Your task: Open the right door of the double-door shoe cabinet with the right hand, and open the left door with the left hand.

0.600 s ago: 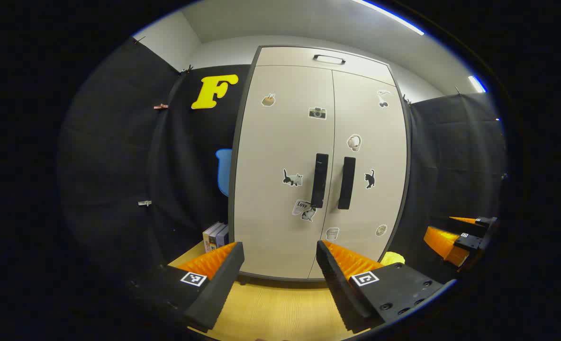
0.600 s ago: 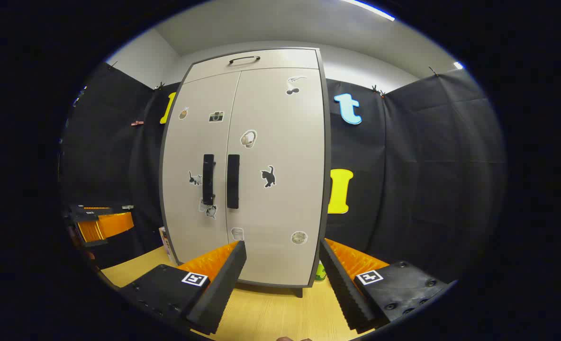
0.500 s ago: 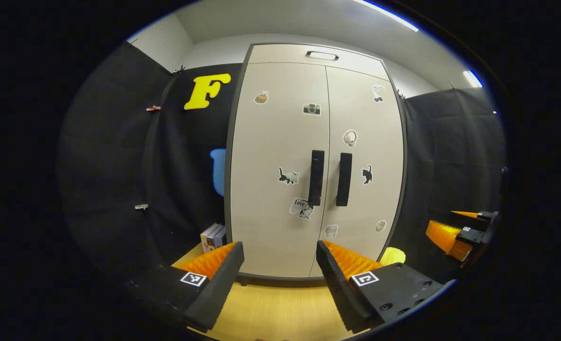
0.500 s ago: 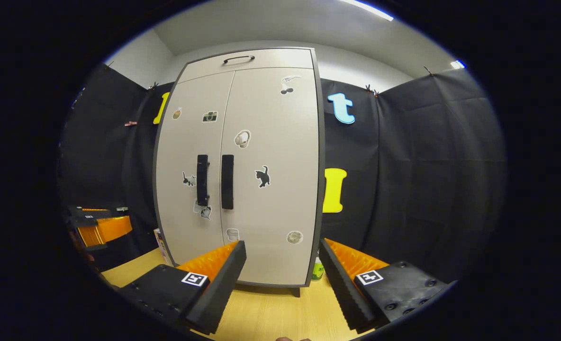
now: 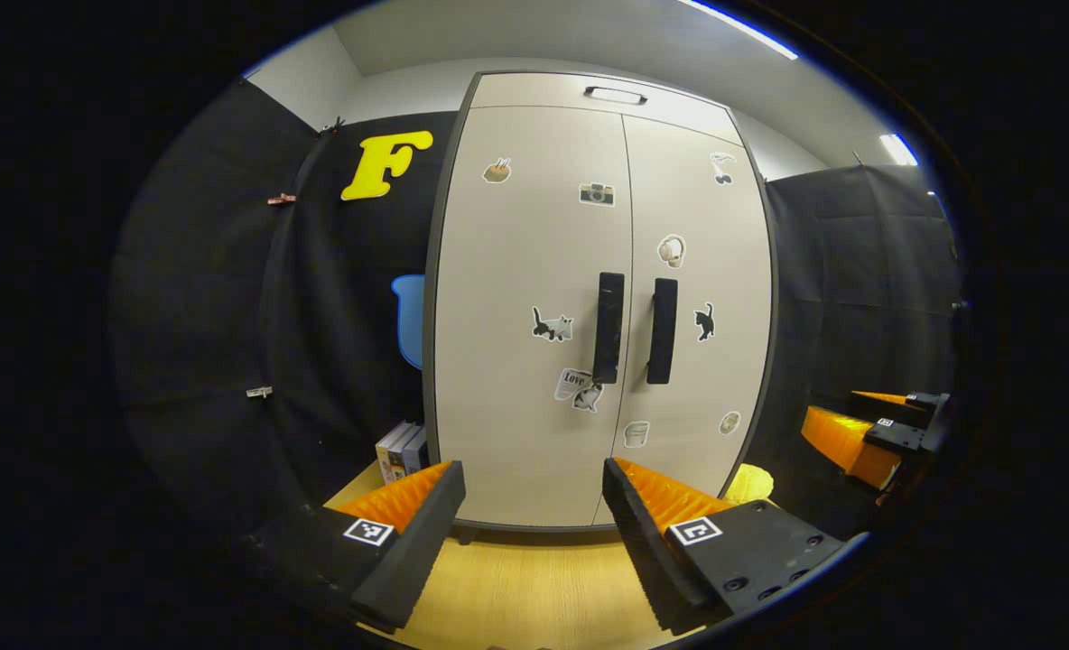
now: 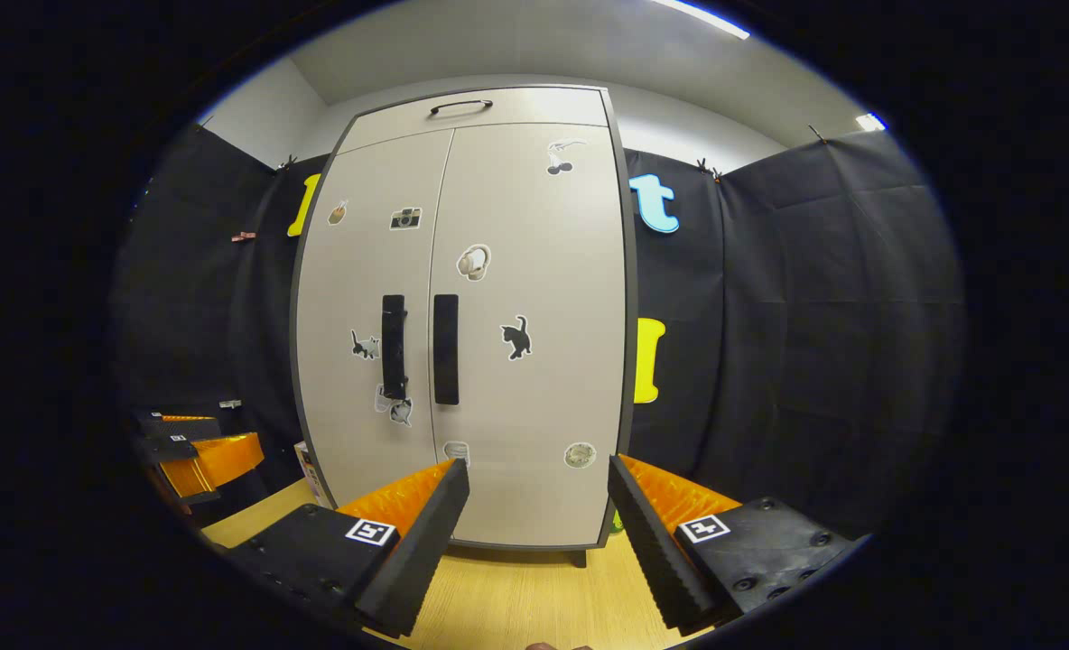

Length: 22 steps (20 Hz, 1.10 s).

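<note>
One cabinet (image 5: 534, 433): two doors, two upright handles, one top handle (image 5: 616, 94). Stickers counted in the left gripper view: nine. Two hand-held grippers. Books (image 5: 401, 450) beside the cabinet: count unclear.

"Love" on a sticker (image 5: 574, 379), left cabinet door (image 5: 516, 271)

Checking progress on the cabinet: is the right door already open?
No, in the right gripper view the right door sits flush beside the left door, and the open right claw is short of its handle.
</note>
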{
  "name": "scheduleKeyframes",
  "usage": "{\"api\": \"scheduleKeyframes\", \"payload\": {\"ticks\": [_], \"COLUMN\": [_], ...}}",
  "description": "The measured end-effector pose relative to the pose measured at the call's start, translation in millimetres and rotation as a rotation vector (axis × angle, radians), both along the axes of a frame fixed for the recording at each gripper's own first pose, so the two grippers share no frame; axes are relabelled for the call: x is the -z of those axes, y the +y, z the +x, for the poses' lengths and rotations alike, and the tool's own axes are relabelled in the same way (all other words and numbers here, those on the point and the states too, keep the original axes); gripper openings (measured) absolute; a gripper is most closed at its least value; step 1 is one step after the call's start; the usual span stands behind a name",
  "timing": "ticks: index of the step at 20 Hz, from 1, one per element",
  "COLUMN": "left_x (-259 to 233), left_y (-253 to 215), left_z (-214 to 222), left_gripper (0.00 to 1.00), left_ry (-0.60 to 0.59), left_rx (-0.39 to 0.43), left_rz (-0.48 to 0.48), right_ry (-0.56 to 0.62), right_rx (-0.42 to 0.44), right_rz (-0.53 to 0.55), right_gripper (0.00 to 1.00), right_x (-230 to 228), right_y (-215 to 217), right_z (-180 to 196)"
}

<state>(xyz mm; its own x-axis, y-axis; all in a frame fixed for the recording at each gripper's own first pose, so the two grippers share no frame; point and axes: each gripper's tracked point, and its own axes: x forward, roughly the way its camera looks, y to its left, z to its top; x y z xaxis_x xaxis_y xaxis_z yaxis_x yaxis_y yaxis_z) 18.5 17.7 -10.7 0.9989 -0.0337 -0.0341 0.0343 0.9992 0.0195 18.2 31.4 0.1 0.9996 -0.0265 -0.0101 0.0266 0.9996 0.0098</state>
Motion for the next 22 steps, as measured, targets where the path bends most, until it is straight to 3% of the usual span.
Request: {"api": "scheduleKeyframes", "payload": {"ticks": [13,19,22], "left_x": [0,-2,3], "left_y": [8,8,13], "left_z": [-5,-6,-5], "left_gripper": [0.95,0.95,0.95], "left_ry": [-0.012,-0.017,-0.006], "left_rx": [0.01,0.024,0.012], "left_rz": [0.012,-0.006,-0.007], "right_ry": [0.011,-0.002,0.029], "right_rx": [-0.021,-0.022,-0.068], "right_rz": [0.044,0.109,0.155], "right_gripper": [0.98,0.98,0.98], "right_x": [-15,-37,-43], "right_y": [12,19,37], "right_z": [16,52,79]}}
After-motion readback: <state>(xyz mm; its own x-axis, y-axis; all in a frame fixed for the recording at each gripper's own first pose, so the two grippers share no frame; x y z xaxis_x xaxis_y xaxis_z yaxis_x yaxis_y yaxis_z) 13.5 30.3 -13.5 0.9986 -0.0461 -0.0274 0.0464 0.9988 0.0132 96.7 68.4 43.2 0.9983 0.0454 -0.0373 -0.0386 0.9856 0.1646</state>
